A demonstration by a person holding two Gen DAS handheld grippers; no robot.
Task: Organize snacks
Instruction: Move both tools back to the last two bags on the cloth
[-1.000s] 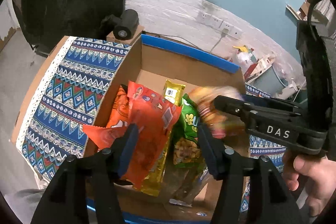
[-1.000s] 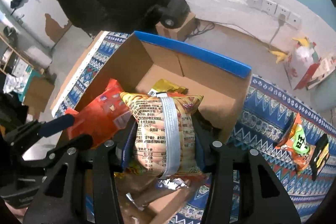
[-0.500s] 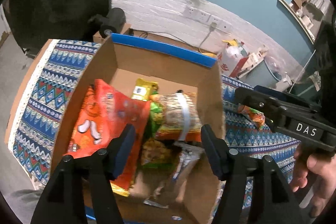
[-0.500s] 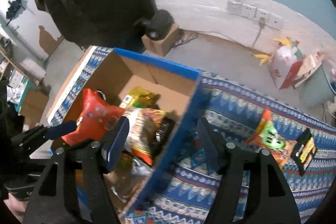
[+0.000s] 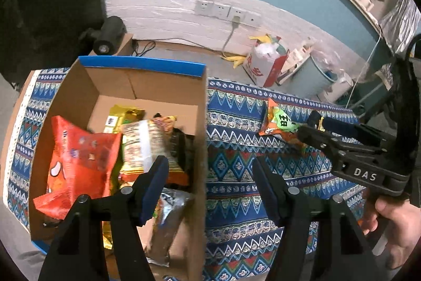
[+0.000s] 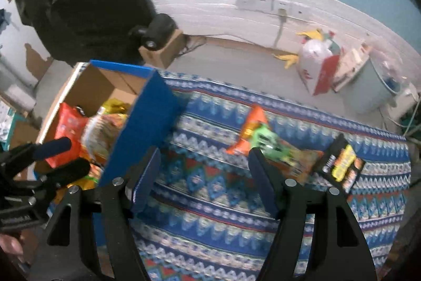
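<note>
An open cardboard box (image 5: 142,65) with a blue rim stands on the patterned cloth (image 5: 236,162). Inside it lie a red bag (image 5: 81,157), a yellowish bag with a white strip (image 5: 142,141), a gold pack (image 5: 123,115) and other snacks. My left gripper (image 5: 209,165) hovers open over the box's right wall, nothing between its fingers. My right gripper (image 6: 204,153) is over the cloth just right of the box, its jaws opening and empty. Beyond it lie an orange-and-green snack bag (image 6: 260,138) and a black-and-yellow pack (image 6: 342,162).
On the floor behind the table are a white-and-red bag (image 5: 263,62), a grey bin (image 5: 315,75) and a black device on a small carton (image 5: 109,33). A hand (image 5: 394,225) holds the right gripper's handle. The cloth's far edge runs close behind the snacks.
The right gripper opened and let the yellowish bag drop into the box, then moved right over the cloth. The left gripper also shifted right, from over the box's contents to its right wall.
</note>
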